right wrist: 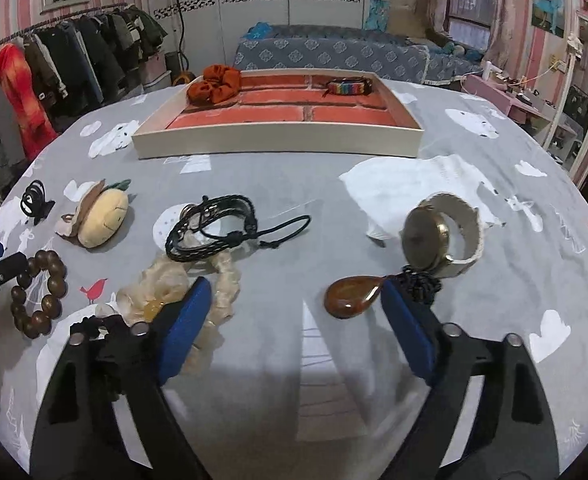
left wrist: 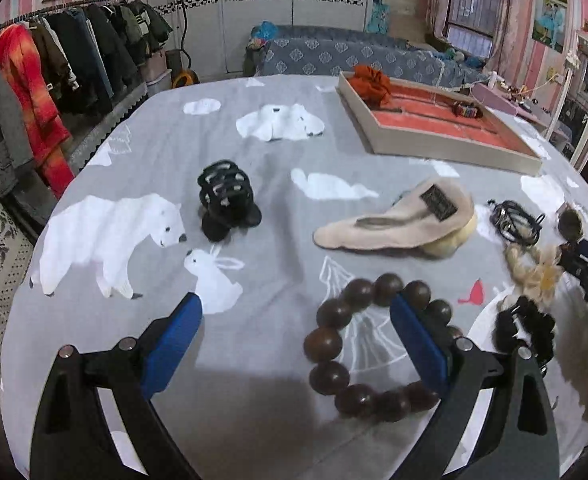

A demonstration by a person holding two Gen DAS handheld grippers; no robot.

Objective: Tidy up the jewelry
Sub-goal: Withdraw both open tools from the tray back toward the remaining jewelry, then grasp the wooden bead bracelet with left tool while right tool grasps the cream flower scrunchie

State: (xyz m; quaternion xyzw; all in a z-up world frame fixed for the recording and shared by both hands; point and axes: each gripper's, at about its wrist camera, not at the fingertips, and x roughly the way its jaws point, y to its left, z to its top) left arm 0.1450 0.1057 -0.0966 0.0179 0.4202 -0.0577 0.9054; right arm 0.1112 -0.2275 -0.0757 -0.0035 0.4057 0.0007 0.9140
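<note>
Right wrist: pendant (right wrist: 351, 295) beside watch (right wrist: 439, 234).

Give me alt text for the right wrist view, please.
The open right hand-held gripper hovers over a grey sheet, an amber pendant by its right finger. Beyond lie a watch, black cord bracelet and red-lined tray.

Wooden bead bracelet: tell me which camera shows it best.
Left wrist view: the wooden bead bracelet lies large and close, one finger inside its ring. Right wrist view shows it small at the left edge, partly hidden.
</note>
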